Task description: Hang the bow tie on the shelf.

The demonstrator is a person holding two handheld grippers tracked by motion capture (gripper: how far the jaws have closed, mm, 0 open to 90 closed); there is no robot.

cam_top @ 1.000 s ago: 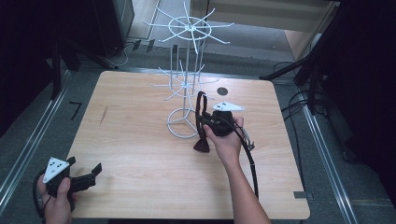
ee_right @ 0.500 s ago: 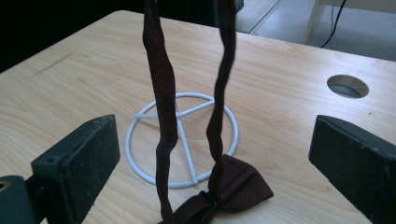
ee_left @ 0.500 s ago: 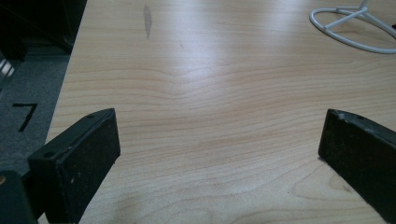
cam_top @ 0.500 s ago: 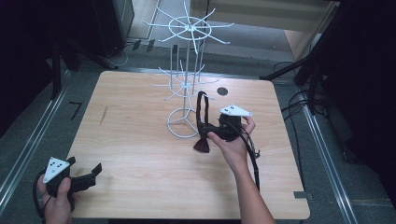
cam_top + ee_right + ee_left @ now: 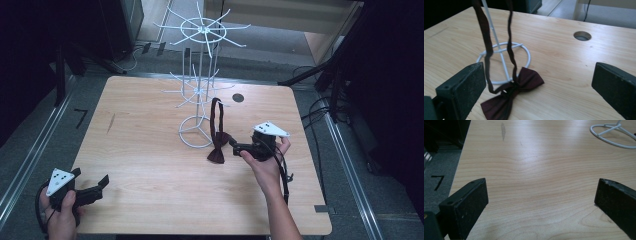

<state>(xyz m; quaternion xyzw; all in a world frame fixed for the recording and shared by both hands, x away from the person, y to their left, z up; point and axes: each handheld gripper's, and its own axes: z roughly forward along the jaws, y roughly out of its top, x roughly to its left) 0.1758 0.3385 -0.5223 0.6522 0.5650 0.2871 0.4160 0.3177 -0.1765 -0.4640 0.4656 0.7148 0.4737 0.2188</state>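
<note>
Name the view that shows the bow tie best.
The right gripper view: the bow tie lies close, its strap rising beside the rack's pole. The high view shows it small, hanging from the wire rack.

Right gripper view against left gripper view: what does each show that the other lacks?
Right gripper view: a dark red fabric bow tie lying on the table, its strap running up out of frame, and a round hole in the tabletop. Left gripper view: a black "7" marked on the grey floor. Both: the light wooden table, the white wire stand's ring base, and wide-open black jaws.
</note>
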